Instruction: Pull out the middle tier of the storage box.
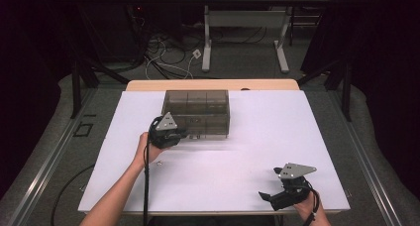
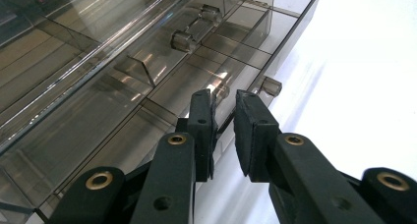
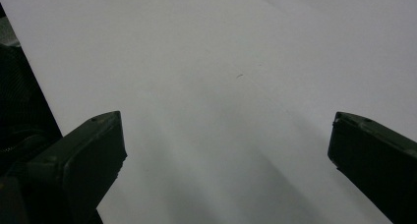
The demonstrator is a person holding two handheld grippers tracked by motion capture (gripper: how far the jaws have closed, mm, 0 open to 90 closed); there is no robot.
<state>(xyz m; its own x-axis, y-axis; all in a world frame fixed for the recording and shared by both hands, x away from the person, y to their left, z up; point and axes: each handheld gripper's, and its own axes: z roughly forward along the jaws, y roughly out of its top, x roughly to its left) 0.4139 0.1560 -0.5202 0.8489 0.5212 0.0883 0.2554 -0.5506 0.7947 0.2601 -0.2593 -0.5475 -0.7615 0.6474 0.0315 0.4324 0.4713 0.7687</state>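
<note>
Sitting mid-table toward the far edge, the smoky drawer box [image 1: 197, 113] has a small knob [image 2: 220, 92] straight ahead of the left gripper [image 2: 223, 117], jaws narrowed around it. Right gripper [image 3: 223, 150] rests wide open, well apart, near the table's [image 1: 277, 137] front edge.

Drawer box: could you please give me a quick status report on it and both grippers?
Left gripper nearly shut around a small knob on the drawer box. Right gripper open, empty, near the table front edge. Nothing in the way.

Overhead camera (forward-down), two close jaw-mounted views
</note>
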